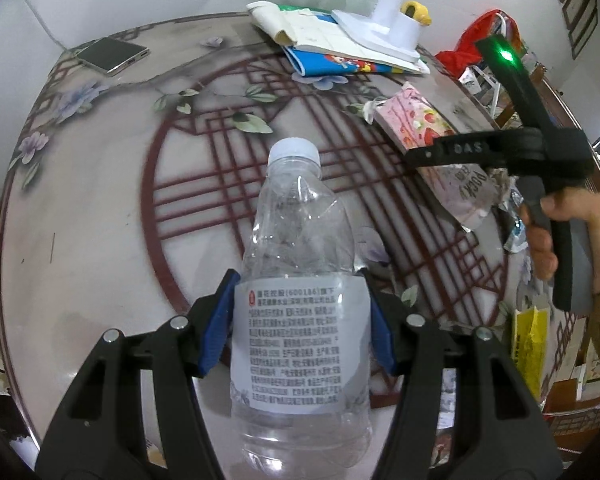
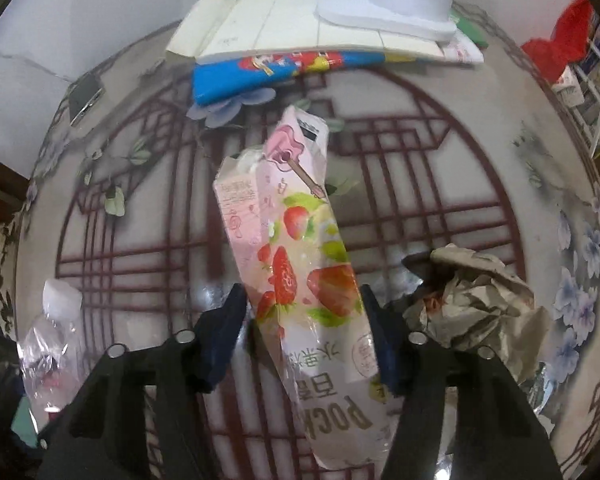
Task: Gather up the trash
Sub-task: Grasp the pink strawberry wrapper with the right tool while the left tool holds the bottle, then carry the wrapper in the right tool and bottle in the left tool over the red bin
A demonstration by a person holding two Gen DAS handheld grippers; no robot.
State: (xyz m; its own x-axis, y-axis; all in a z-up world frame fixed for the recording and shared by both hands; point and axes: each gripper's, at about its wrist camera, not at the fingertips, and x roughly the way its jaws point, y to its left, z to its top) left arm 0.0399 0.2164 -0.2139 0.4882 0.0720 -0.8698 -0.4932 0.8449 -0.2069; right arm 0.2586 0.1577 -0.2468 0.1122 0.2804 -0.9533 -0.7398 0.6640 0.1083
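My left gripper is shut on a clear plastic bottle with a white cap and a white printed label, held above the patterned table. In the right wrist view my right gripper straddles a pink strawberry snack wrapper that lies on the table; its right pad touches the wrapper and a small gap shows at the left pad. The wrapper and the right gripper's body also show at the right of the left wrist view. The bottle shows at the far left of the right wrist view.
A crumpled paper ball lies just right of my right gripper. Books with a white lamp base sit at the table's far side. A phone lies far left. A red bag and a yellow wrapper sit at the right.
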